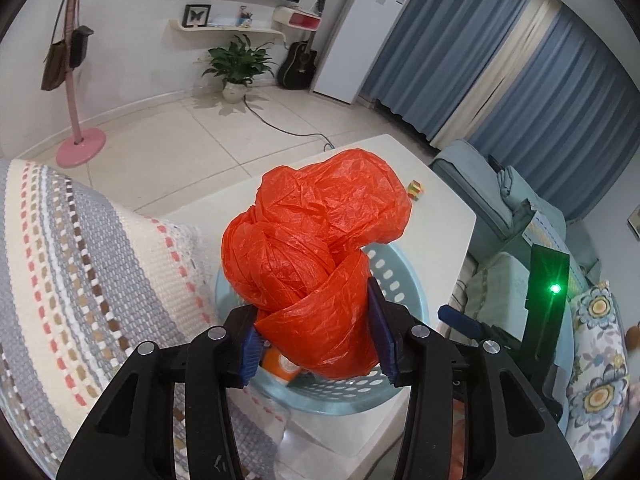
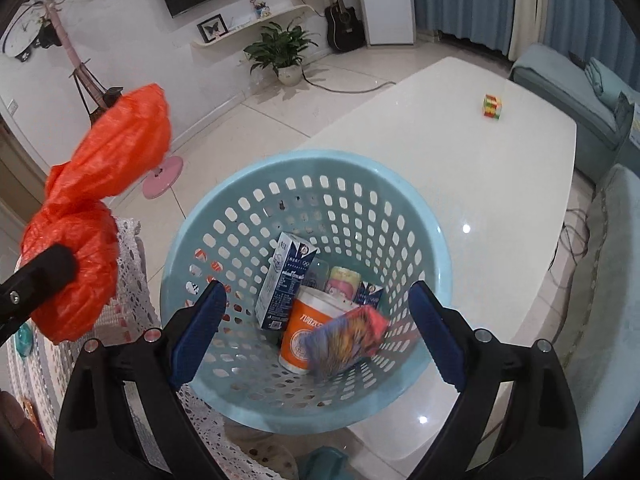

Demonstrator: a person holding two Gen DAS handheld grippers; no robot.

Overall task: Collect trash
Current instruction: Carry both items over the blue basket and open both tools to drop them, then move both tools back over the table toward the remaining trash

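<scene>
My left gripper (image 1: 316, 344) is shut on a crumpled orange plastic bag (image 1: 316, 248) and holds it above the near-left rim of a light blue perforated basket (image 1: 400, 276). In the right wrist view the bag (image 2: 92, 216) hangs in the air left of the basket (image 2: 304, 184). My right gripper (image 2: 316, 328) is open and empty over the basket. Inside lie an orange paper cup (image 2: 296, 336), a colourful wrapper (image 2: 344, 336), a blue-white milk carton (image 2: 284, 280) and other small packs.
The basket stands on a white table (image 2: 480, 168) that also bears a small colourful cube (image 2: 493, 107). A striped woven cloth (image 1: 80, 264) lies to the left. A blue sofa (image 2: 568, 92) with cushions is on the right. A potted plant (image 2: 280, 52) stands on the floor beyond.
</scene>
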